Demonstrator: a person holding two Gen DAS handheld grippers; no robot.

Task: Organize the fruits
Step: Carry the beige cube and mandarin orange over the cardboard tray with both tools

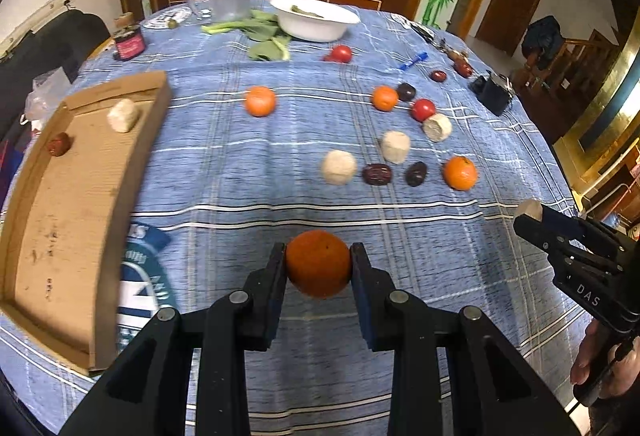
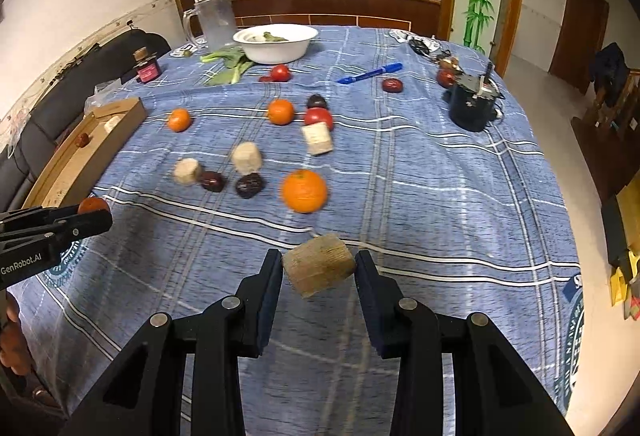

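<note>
My left gripper (image 1: 319,262) is shut on an orange (image 1: 319,263) and holds it above the blue tablecloth, right of the cardboard tray (image 1: 52,232). The tray holds a beige chunk (image 1: 123,115) and a red date (image 1: 59,144). My right gripper (image 2: 319,268) is shut on a beige cylindrical chunk (image 2: 319,265) above the cloth; it also shows in the left wrist view (image 1: 529,210). Loose on the table lie oranges (image 2: 305,190), beige chunks (image 2: 247,157), dark dates (image 2: 249,185) and tomatoes (image 2: 319,117).
A white bowl (image 2: 276,44), leafy greens (image 2: 230,62) and a clear jug (image 2: 214,21) stand at the far side. A blue pen (image 2: 370,73), a black device (image 2: 472,108) and a small red jar (image 2: 147,67) lie around. The table edge drops off at the right.
</note>
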